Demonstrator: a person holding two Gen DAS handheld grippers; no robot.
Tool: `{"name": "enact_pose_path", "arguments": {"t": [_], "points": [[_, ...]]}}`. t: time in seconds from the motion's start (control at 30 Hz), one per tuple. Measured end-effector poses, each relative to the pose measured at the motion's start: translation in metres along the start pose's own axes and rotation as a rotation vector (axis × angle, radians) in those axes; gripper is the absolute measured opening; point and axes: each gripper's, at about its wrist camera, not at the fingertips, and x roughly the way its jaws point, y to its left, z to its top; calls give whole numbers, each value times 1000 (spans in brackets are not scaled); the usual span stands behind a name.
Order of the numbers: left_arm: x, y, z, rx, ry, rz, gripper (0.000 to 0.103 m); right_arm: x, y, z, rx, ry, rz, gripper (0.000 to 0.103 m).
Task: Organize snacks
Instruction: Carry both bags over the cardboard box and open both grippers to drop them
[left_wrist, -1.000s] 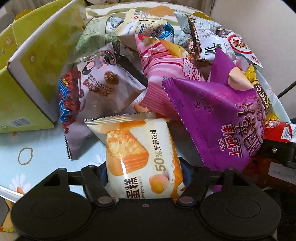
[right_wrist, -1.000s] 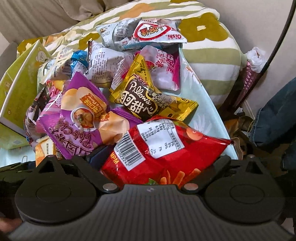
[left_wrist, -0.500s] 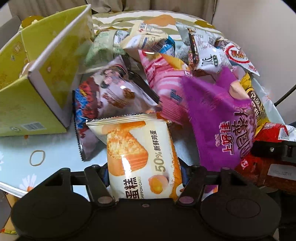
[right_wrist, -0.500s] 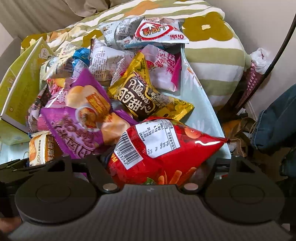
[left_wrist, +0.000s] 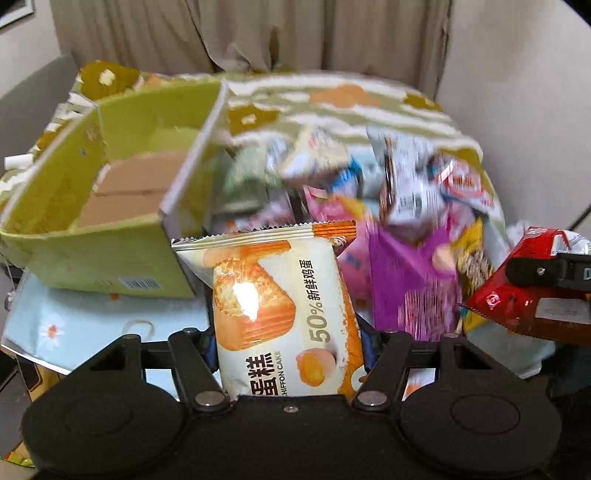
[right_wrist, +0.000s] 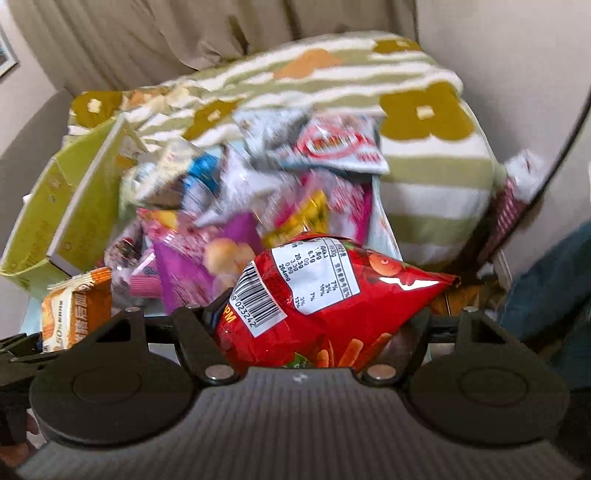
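Crinkly foil could slip: left tool (left_wrist: 290, 363) pinches the chiffon cake pack (left_wrist: 284, 314), right tool (right_wrist: 317, 347) the red bag (right_wrist: 332, 295); green box (left_wrist: 110, 206) lies ahead-left.

The box (left_wrist: 110, 254) stands open-topped, its interior free of snacks. Its raised flap (left_wrist: 192, 151) walls off the side facing the snack pile (left_wrist: 369, 192). The pile crowds the table centre; bare tablecloth (left_wrist: 92, 321) remains before the box.

Black claw (left_wrist: 288, 354), round silver screws.
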Motion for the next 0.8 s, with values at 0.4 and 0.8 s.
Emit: {"name": "enact_pose_path", "arguments": {"t": [0.4, 0.8], "points": [[-30, 79, 75, -72, -167, 122, 69, -4, 92, 69, -233, -148, 145, 88], [23, 204, 167, -21, -169, 100, 70, 54, 248, 140, -287, -165, 253, 88]]}}
